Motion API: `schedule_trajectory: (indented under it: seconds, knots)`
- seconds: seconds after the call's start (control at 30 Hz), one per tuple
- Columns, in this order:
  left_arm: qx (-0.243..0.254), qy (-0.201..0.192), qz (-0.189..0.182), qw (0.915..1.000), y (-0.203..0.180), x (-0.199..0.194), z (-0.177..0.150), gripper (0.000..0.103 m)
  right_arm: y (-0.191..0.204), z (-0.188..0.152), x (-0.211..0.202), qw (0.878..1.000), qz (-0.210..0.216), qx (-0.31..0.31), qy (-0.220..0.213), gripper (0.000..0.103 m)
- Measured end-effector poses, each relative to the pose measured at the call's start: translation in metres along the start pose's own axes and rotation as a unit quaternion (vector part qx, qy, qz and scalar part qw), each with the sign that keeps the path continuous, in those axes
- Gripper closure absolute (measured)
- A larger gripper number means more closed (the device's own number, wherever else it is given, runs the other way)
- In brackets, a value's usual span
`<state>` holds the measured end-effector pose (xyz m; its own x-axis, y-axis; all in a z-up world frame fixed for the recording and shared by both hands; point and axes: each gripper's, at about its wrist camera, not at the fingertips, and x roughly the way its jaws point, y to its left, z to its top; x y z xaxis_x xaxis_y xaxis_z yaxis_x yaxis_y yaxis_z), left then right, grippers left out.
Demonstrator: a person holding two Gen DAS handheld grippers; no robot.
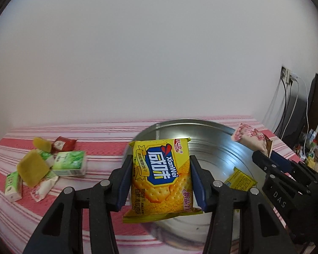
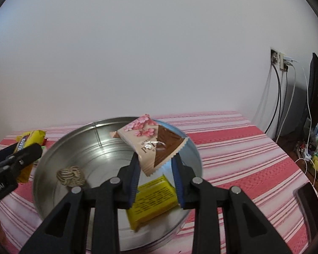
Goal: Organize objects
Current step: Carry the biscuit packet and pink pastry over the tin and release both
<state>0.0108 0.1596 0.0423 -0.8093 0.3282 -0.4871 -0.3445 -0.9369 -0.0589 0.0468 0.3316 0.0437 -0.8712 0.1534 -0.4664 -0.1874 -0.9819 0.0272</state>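
Crackers first: my left gripper [image 1: 160, 177] is clamped on a yellow cracker packet [image 1: 161, 180], blue pads pressing its two side edges, the packet upright and facing the lens, held above the near-left rim of the round metal tin [image 1: 212, 148]; my right gripper [image 2: 155, 169] is squeezed on a pink-and-brown snack packet [image 2: 152, 141] printed with blossoms, gripped at its lower corner and tilted, hanging over the tin's inside; from the left view that same packet [image 1: 251, 138] shows at the tin's right rim, sticking out past my right fingers [image 1: 265, 160]. Inside the tin lies a flat yellow packet [image 2: 153, 201], back side up, near the right wall, and a small ball of twine [image 2: 71, 175] well apart from it toward the left wall. The tin stands on a table under a pink striped cloth [image 2: 233, 148]. Left of the tin, still on the cloth, sits a loose cluster: a green-and-white tissue pack [image 1: 70, 163], a second green pack [image 1: 12, 184], two yellow squares [image 1: 32, 168], a red sachet [image 1: 62, 144], and a white-pink wrapper [image 1: 43, 187], touching or overlapping one another. Cables [image 2: 279, 105] hang from wall sockets at far right.
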Motion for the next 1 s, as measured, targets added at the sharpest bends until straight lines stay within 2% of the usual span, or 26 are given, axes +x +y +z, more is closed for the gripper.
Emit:
schedule_trajectory:
  seconds: [0.47,1.0]
  knots:
    - [0.013,0.03,0.004,0.9995,-0.016,0.032,-0.018,0.05,-0.003,-0.008,0.015,1.0,-0.003,-0.019,0.025,0.074]
    - [0.014,0.033,0.015,0.9992,-0.017,0.032,-0.02,0.05,-0.003,-0.01,0.016,0.999,-0.001,-0.021,0.026,0.073]
